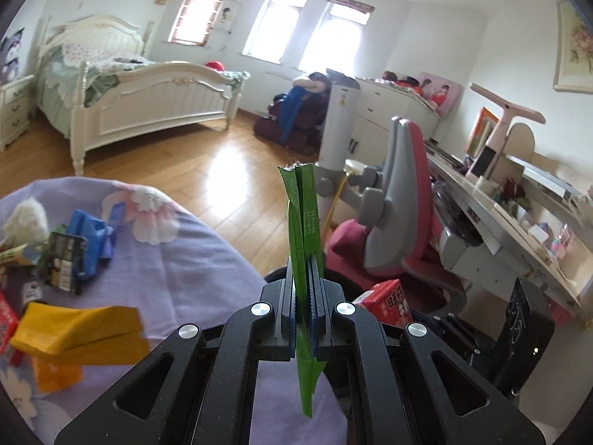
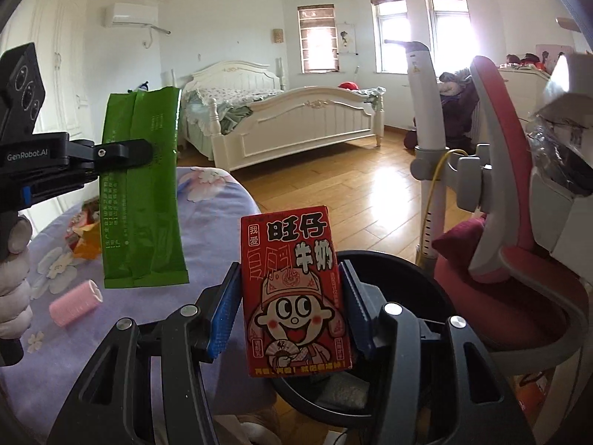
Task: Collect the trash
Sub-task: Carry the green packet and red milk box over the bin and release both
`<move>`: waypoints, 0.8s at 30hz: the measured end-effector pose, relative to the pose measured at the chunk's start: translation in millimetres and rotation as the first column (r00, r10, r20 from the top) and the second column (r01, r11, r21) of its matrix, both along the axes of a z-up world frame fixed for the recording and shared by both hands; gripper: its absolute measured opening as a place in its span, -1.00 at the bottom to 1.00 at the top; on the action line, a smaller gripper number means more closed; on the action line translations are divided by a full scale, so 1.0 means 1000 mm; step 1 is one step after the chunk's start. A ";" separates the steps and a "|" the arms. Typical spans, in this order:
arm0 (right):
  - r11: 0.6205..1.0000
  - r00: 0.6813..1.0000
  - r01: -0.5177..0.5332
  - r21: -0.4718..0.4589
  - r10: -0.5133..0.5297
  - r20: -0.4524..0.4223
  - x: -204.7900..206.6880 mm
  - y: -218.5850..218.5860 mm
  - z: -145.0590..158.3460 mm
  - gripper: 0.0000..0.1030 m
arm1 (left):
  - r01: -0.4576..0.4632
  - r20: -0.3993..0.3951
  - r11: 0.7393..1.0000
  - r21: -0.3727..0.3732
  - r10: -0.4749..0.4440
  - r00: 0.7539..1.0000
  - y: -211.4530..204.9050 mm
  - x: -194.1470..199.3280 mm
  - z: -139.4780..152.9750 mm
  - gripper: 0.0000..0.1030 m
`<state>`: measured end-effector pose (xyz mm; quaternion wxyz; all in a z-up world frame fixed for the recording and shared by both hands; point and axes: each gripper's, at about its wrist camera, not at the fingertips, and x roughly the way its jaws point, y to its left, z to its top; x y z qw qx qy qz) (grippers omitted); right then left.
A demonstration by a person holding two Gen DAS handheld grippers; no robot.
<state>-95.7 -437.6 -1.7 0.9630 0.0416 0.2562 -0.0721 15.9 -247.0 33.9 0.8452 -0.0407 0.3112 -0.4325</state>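
- Pinching a flat green foil sachet [image 1: 302, 222]: left gripper [image 1: 304, 289] jaws clamped tight on it, sachet edge-on to the left cam, sticking up past the fingertips, lower end hanging below the pads.
- Same sachet seen from right cam: broad face w/ small printed text, held upright in the air over the lilac floral bedsheet [image 2: 218, 222]; a gloved hand [image 2: 13, 278] grips the left gripper's handle at frame left.
- Right gripper [image 2: 292, 307] jaws abt half-spread, blue pads pressing both sides of a small red milk carton w/ cartoon face [image 2: 296, 296]; carton upright, held above a round black bin [image 2: 426, 296].
- Bin sits just beside the sheet edge, next to a pink-and-grey desk chair [image 2: 519, 222]; something pale inside the bin, can't tell what.
- Carton corner also visible in left cam, just right of the left gripper.
- Still on the sheet: yellow paper bag [image 1: 81, 330], crumpled blue wrapper [image 1: 92, 233], dark printed pack [image 1: 63, 263], pink foam hair roller [image 2: 76, 302].
- Bkgd: white bed frame [image 1: 155, 107], wood floor [image 1: 222, 170].
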 end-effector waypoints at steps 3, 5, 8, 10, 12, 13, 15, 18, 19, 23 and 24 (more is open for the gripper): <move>0.999 0.999 0.037 -0.019 -0.038 -0.023 -0.011 -0.012 -0.013 0.01 | 0.057 -0.027 0.998 0.009 -0.057 0.998 -0.029 -0.001 -0.012 -0.88; 0.998 0.997 0.066 0.001 -0.066 -0.040 -0.016 -0.022 -0.024 0.01 | 0.091 -0.040 0.996 0.019 -0.090 0.995 -0.047 -0.003 -0.021 -0.88; 0.995 0.993 0.101 0.026 -0.099 -0.066 -0.021 -0.033 -0.039 0.01 | 0.128 -0.049 0.991 0.036 -0.126 0.991 -0.071 -0.005 -0.032 -0.88; 0.992 0.991 0.115 0.047 -0.111 -0.078 -0.022 -0.039 -0.045 0.01 | 0.148 -0.051 0.988 0.046 -0.145 0.988 -0.085 -0.004 -0.037 -0.88; 0.990 0.989 0.128 0.060 -0.123 -0.085 -0.022 -0.044 -0.050 0.01 | 0.161 -0.061 0.985 0.063 -0.158 0.986 -0.099 -0.002 -0.044 -0.88; 0.989 0.988 0.133 0.062 -0.127 -0.088 -0.023 -0.046 -0.053 0.01 | 0.166 -0.065 0.984 0.070 -0.161 0.985 -0.106 -0.001 -0.048 -0.88; 0.988 0.986 0.141 0.062 -0.135 -0.093 -0.021 -0.050 -0.056 0.01 | 0.171 -0.068 0.982 0.082 -0.166 0.984 -0.115 0.001 -0.053 -0.88; 0.989 0.985 0.143 0.046 -0.137 -0.108 -0.017 -0.053 -0.060 0.01 | 0.173 -0.080 0.980 0.095 -0.166 0.983 -0.125 0.004 -0.059 -0.88; 0.989 0.984 0.141 0.041 -0.135 -0.116 -0.015 -0.054 -0.061 0.01 | 0.172 -0.082 0.980 0.102 -0.164 0.983 -0.128 0.005 -0.062 -0.88; 0.990 0.983 0.137 0.037 -0.132 -0.125 -0.012 -0.054 -0.062 0.01 | 0.173 -0.095 0.979 0.109 -0.163 0.982 -0.131 0.009 -0.064 -0.88; 0.990 0.983 0.137 0.036 -0.131 -0.125 -0.012 -0.054 -0.063 0.01 | 0.172 -0.092 0.979 0.113 -0.162 0.982 -0.132 0.010 -0.064 -0.88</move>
